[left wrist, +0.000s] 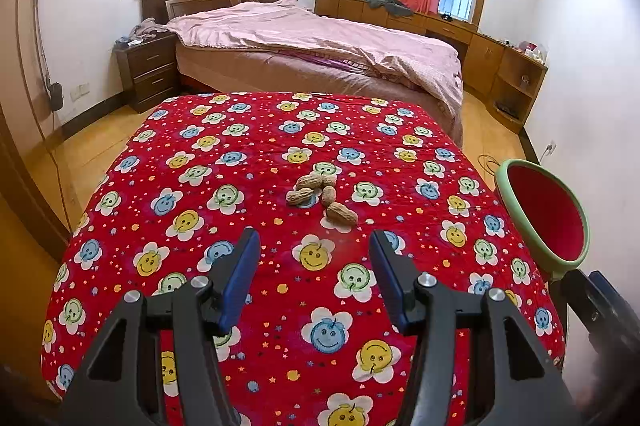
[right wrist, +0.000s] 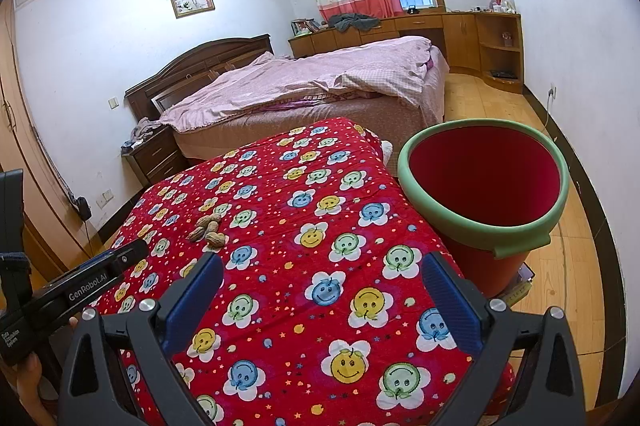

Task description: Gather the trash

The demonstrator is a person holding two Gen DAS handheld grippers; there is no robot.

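Several peanut shells [left wrist: 322, 196] lie in a small cluster on the red smiley-flower cloth [left wrist: 240, 186] covering the table. My left gripper [left wrist: 314, 242] is open and empty, just short of the shells. They also show in the right wrist view [right wrist: 208, 228], far left. A red bin with a green rim [right wrist: 484, 182] stands off the table's right edge; it also shows in the left wrist view [left wrist: 546, 214]. My right gripper [right wrist: 322, 268] is open and empty above the cloth, left of the bin. The left gripper's body [right wrist: 80, 286] shows at the left.
A bed with a pink quilt [left wrist: 320, 46] stands beyond the table. A dark nightstand [left wrist: 150, 70] is at its left, wooden cabinets [left wrist: 480, 50] along the right wall. Wooden floor [right wrist: 568, 266] surrounds the table.
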